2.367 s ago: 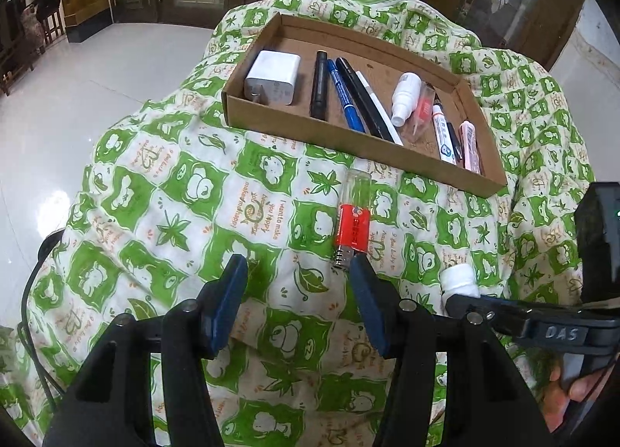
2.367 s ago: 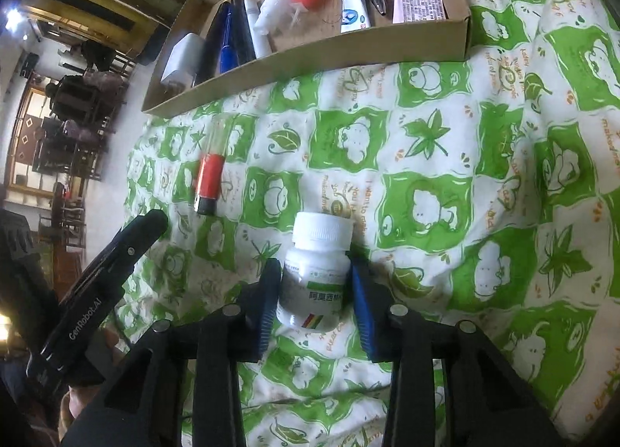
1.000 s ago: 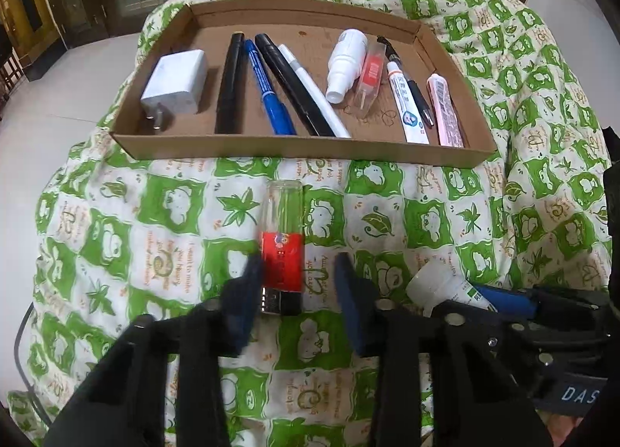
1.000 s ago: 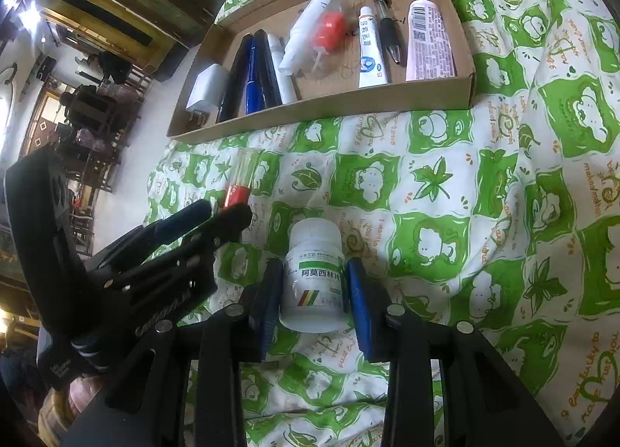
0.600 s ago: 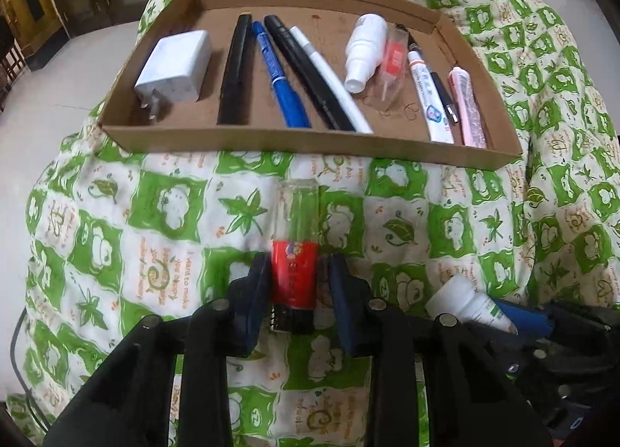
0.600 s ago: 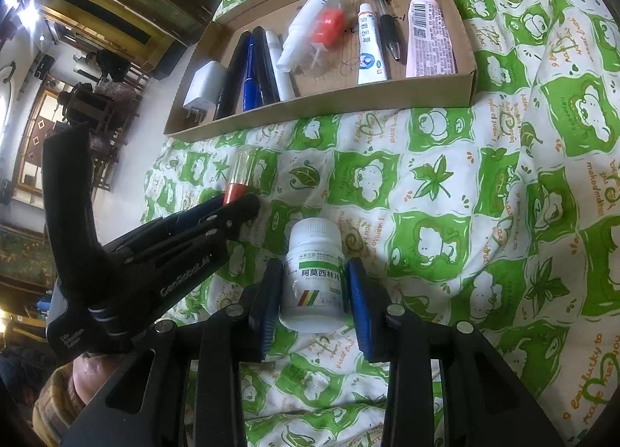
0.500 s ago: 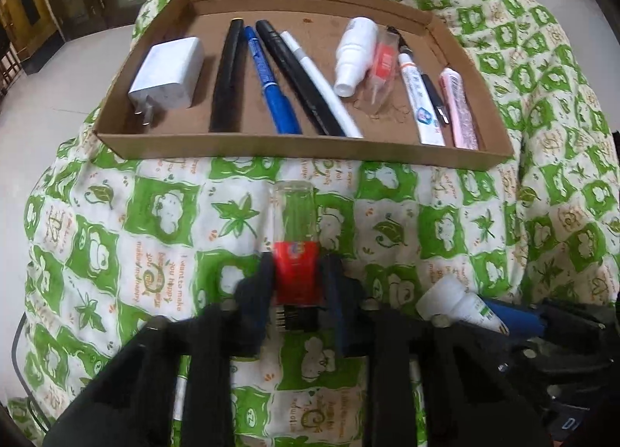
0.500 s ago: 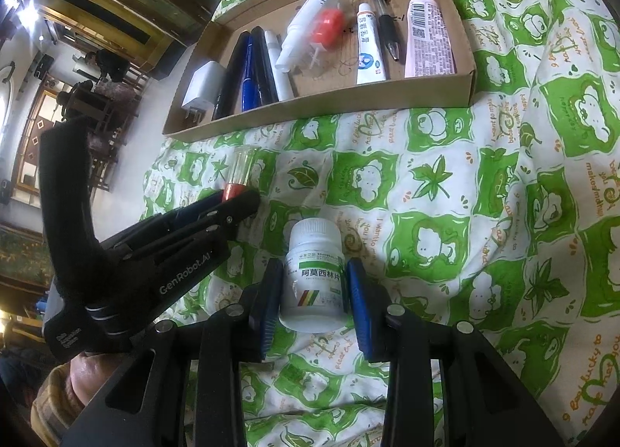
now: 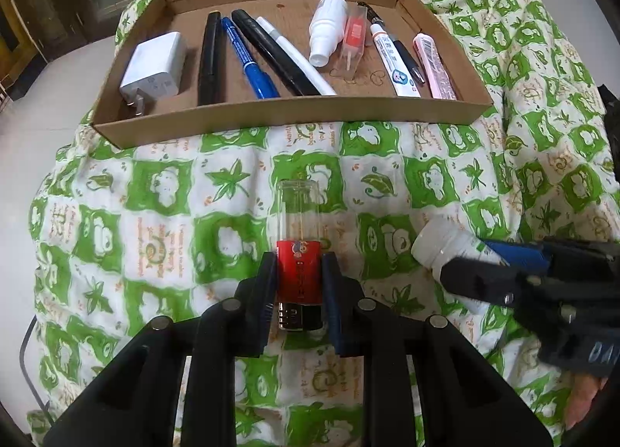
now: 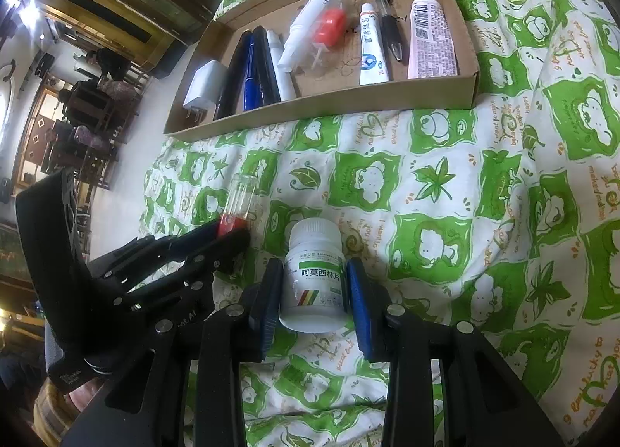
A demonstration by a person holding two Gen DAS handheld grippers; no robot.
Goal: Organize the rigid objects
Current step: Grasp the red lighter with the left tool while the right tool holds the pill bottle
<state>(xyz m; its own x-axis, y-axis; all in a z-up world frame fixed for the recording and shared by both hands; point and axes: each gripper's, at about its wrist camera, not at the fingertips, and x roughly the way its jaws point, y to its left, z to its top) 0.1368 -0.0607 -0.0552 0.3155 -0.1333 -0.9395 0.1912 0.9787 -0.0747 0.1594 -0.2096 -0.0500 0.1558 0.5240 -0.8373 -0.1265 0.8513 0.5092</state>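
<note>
A red lighter with a clear cap (image 9: 298, 253) lies on the green-and-white cloth, and my left gripper (image 9: 298, 284) is shut on its red body. The same lighter (image 10: 236, 206) shows at the left of the right wrist view, in the left gripper (image 10: 228, 235). My right gripper (image 10: 314, 292) is shut on a white pill bottle (image 10: 314, 272) with a green label, cap pointing away. That bottle (image 9: 441, 249) sits at the right of the left wrist view. A shallow cardboard tray (image 9: 294, 113) lies beyond both.
The tray (image 10: 329, 106) holds a white charger (image 9: 153, 65), several pens (image 9: 248, 55), a white spray bottle (image 9: 325, 30), a clear case with a red insert (image 9: 354, 40) and tubes (image 9: 432, 65). Pale floor (image 9: 54, 98) lies left; chairs (image 10: 89, 106) stand far off.
My left gripper has closed its jaws onto the red lighter, which before lay loose between them. The right gripper has kept still, holding the pill bottle.
</note>
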